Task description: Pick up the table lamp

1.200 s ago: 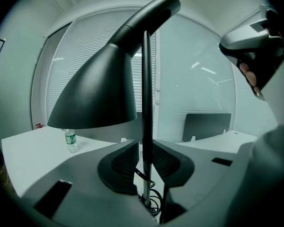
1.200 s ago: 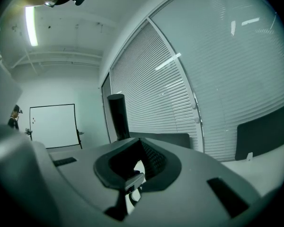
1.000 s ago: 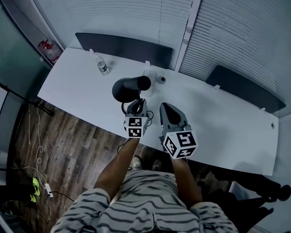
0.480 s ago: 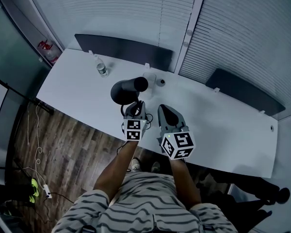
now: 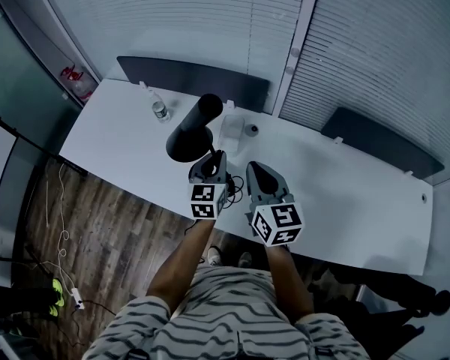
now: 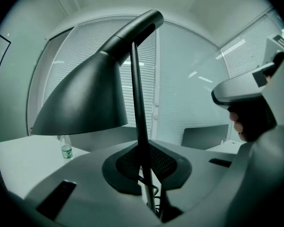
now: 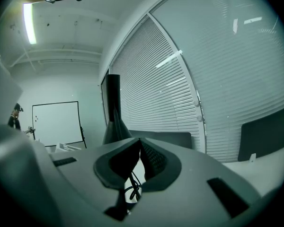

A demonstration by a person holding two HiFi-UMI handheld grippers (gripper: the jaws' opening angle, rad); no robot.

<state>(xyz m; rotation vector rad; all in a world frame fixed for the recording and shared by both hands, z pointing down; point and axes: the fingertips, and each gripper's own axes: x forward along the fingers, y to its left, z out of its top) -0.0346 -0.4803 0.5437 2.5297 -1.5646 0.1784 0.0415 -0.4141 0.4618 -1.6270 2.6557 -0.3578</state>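
Note:
The black table lamp [image 5: 189,137] hangs tilted above the white table [image 5: 345,193], its cone shade low and its neck pointing up and away. My left gripper [image 5: 212,159] is shut on the lamp's thin stem [image 6: 138,103], which runs up between the pads [image 6: 163,162]; the shade [image 6: 85,103] fills the upper left of the left gripper view. A black cable hangs under the jaws. My right gripper [image 5: 257,166] stays just to the right of the left one, jaws together and empty [image 7: 139,143]. Past it the lamp [image 7: 114,115] shows on the left.
A small water bottle [image 5: 160,109] stands at the table's far left. A pale container [image 5: 231,130] and a small round thing [image 5: 253,129] sit behind the lamp. Two dark chair backs [image 5: 187,77] [image 5: 375,145] line the far edge, against blinds.
The left gripper has risen with the lamp in it. The lamp has come up and tipped, its neck now pointing away. The right gripper has stayed put.

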